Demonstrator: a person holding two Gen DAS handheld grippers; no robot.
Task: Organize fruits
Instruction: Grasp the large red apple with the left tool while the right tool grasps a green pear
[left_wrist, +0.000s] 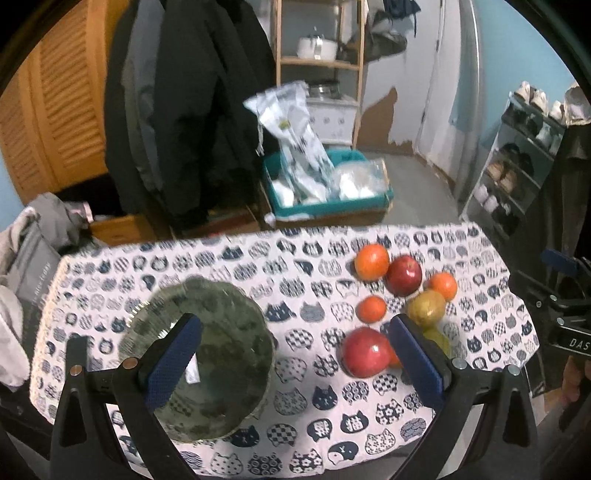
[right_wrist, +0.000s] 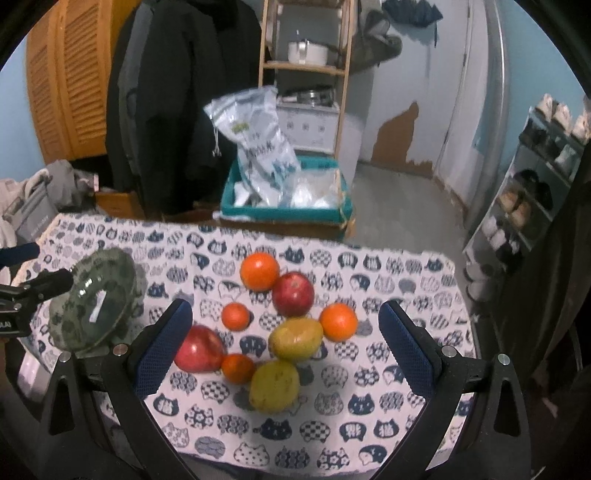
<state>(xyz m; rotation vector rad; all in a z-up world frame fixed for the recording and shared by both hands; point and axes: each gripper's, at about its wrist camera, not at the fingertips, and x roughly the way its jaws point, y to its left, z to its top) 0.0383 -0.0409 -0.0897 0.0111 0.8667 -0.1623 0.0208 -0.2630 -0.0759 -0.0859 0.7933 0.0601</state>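
Blue-padded left gripper (left_wrist: 293, 363) hangs with jaws spread wide and empty above a green glass bowl (left_wrist: 207, 354) on the cat-print tablecloth (left_wrist: 295, 406). The right gripper (right_wrist: 286, 350), equally wide and empty, hovers over the fruit cluster: two red apples (right_wrist: 293, 298), four oranges (right_wrist: 259, 272) and two pears (right_wrist: 295, 338), right of the bowl. Beyond stands a teal box (right_wrist: 284, 212).

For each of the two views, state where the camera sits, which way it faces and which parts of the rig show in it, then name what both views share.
Left wrist: rides the left gripper, facing the glass bowl; both open fingers and the right gripper show.
Right wrist: rides the right gripper, facing the fruit pile; both open fingers and the left gripper show.
Shared: bowl, fruit, cat-print tablecloth.
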